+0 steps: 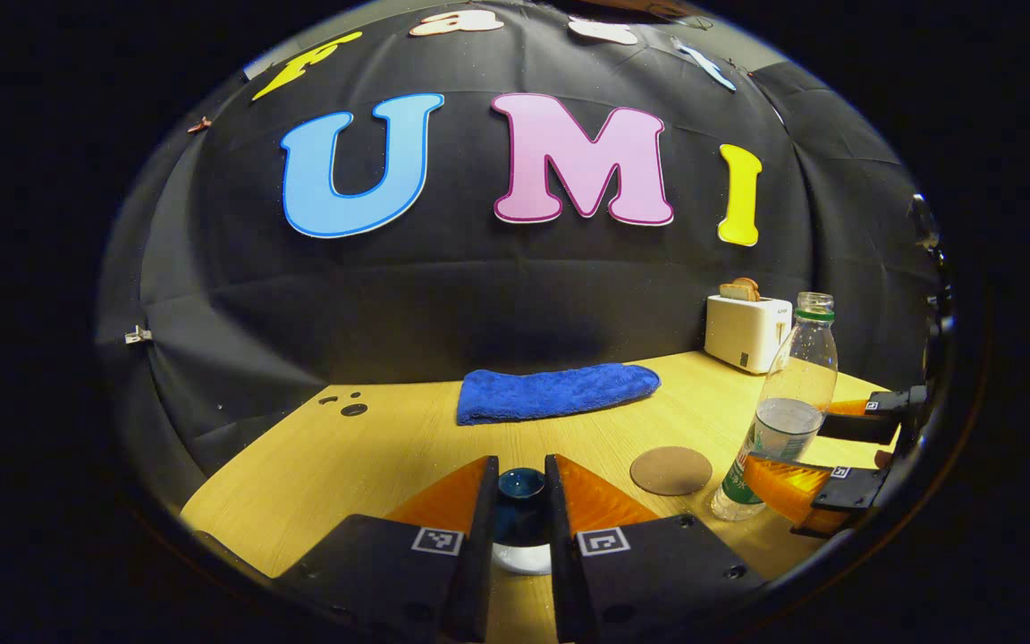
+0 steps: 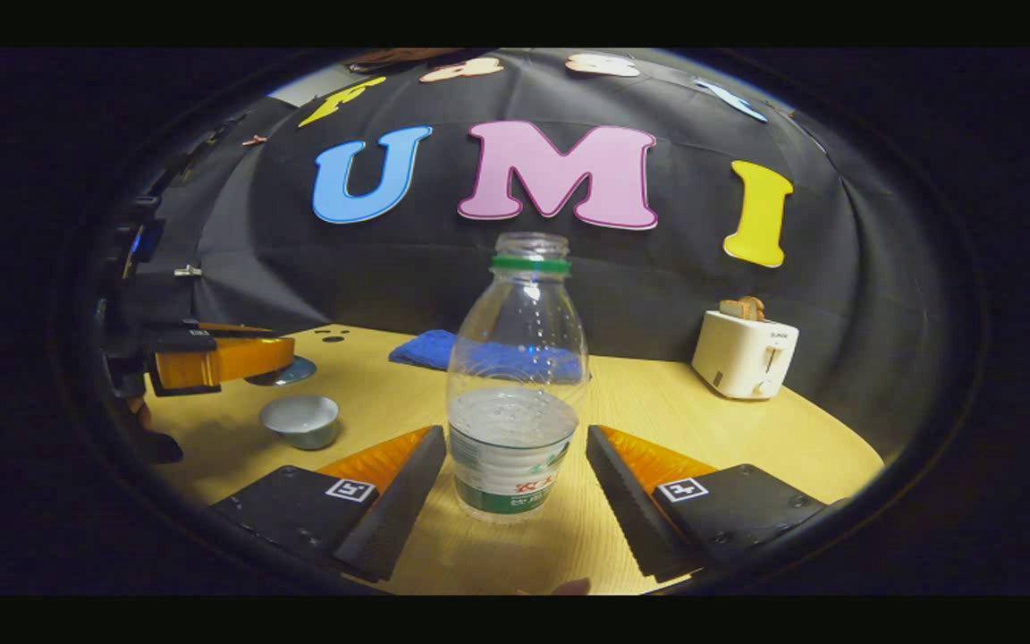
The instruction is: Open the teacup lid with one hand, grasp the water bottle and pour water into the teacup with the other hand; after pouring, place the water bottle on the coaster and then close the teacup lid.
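Note:
My left gripper [image 1: 521, 470] is shut on the dark blue knob of the teacup lid [image 1: 520, 499], whose pale rim shows below the fingers. In the right gripper view the lid [image 2: 286, 372] hangs above the table in the left gripper [image 2: 278, 362], behind the open teacup [image 2: 300, 420]. An uncapped clear water bottle [image 2: 515, 402], about half full, stands upright between the fingers of my right gripper [image 2: 515, 438], which is open with a gap on each side. In the left gripper view the bottle [image 1: 783, 420] stands just right of the round brown coaster [image 1: 671, 470], with the right gripper [image 1: 788, 444] around it.
A folded blue towel [image 1: 555, 392] lies at the back of the wooden table [image 1: 372, 447]. A white toaster [image 2: 745, 354] with toast in it stands at the back right. The black cloth wall rises behind the table.

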{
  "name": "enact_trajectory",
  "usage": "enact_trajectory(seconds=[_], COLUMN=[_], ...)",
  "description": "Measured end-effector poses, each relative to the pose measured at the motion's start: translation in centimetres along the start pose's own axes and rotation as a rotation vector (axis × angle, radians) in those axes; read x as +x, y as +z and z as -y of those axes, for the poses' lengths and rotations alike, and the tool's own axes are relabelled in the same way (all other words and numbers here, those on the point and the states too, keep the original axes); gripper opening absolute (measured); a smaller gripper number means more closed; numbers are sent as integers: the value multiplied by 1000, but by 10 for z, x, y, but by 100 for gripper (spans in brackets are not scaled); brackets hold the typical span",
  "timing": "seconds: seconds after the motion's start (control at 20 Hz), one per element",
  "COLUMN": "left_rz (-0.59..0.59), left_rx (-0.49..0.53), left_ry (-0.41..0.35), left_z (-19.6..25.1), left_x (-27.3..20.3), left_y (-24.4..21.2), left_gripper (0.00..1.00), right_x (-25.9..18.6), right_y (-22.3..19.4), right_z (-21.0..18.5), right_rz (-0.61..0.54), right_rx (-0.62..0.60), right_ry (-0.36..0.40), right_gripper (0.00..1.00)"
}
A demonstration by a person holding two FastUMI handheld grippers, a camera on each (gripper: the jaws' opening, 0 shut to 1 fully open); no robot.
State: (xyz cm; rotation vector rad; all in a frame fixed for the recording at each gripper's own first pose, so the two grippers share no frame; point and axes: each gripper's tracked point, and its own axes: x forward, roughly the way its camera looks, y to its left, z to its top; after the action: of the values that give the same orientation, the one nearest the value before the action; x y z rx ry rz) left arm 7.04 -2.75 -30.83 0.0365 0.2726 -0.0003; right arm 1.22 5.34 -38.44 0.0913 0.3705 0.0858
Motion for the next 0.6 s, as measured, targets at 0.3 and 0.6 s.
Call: enact_trajectory(seconds=[0.3, 0.6], left_rz=[-1, 5], left_rx=[-16, -15], left_ry=[22, 24], left_z=[-3, -5], left_x=[-4, -6], left_y=[-6, -5], left_gripper=[29, 32], right_x=[9, 12], right_y=[-17, -21], right_z=[-7, -5], right_rz=[-50, -82], right_rx=[-12, 57], right_ry=[1, 16], right_gripper=[98, 79])
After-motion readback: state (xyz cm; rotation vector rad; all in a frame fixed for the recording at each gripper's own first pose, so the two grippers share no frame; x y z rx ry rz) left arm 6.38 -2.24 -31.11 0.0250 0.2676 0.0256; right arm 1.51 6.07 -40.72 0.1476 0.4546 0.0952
